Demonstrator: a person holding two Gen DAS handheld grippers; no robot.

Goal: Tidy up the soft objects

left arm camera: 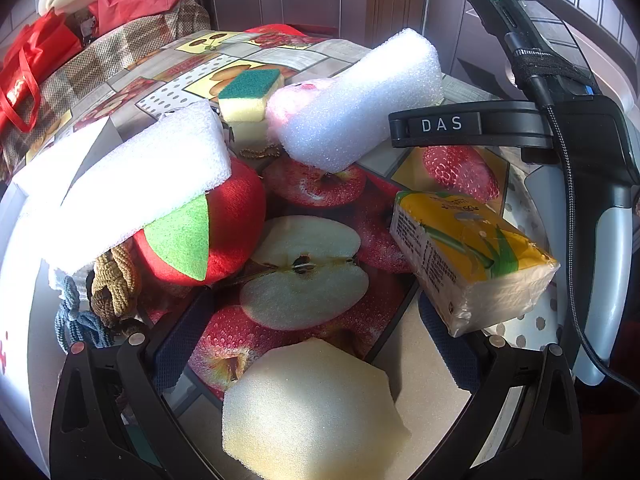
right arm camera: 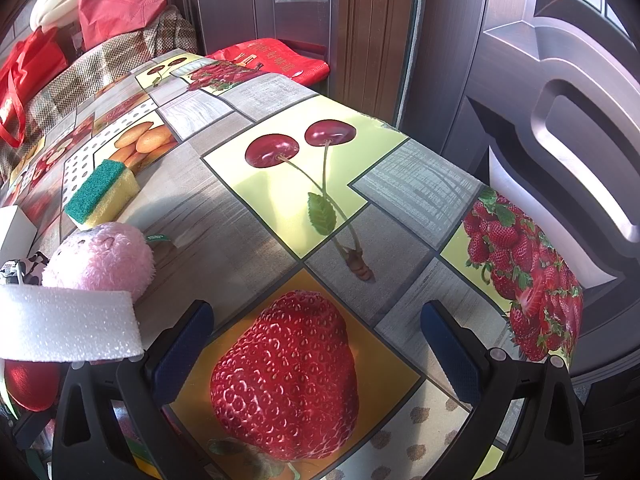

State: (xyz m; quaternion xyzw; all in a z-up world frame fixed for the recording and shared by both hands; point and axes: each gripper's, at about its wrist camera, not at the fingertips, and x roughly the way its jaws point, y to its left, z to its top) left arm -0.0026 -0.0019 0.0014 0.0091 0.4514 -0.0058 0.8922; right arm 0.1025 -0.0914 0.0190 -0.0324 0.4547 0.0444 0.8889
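Soft things lie on a fruit-print tablecloth (left arm camera: 320,196). My left gripper (left arm camera: 314,308) is open just above a pale yellow sponge block (left arm camera: 312,412), which is nearer the camera than its fingertips. A red plush apple (left arm camera: 236,216) lies left under a white foam sheet (left arm camera: 148,184). Further back are a thick white foam block (left arm camera: 360,100), a pink plush (left arm camera: 286,100) and a green-and-yellow sponge (left arm camera: 250,90). A yellow tissue pack (left arm camera: 472,256) sits right. My right gripper (right arm camera: 316,312) is open over the cloth's printed strawberry, holding nothing, with the foam block (right arm camera: 68,324), pink plush (right arm camera: 100,260) and sponge (right arm camera: 104,192) to its left.
Brown (left arm camera: 116,280) and blue (left arm camera: 76,320) braided ties lie by a white box (left arm camera: 24,280) at the left. The right gripper's body (left arm camera: 560,140) reaches in over the tissue pack. Red bags (right arm camera: 24,76) on a woven cover stand behind. The table edge (right arm camera: 576,320) drops off by a dark door.
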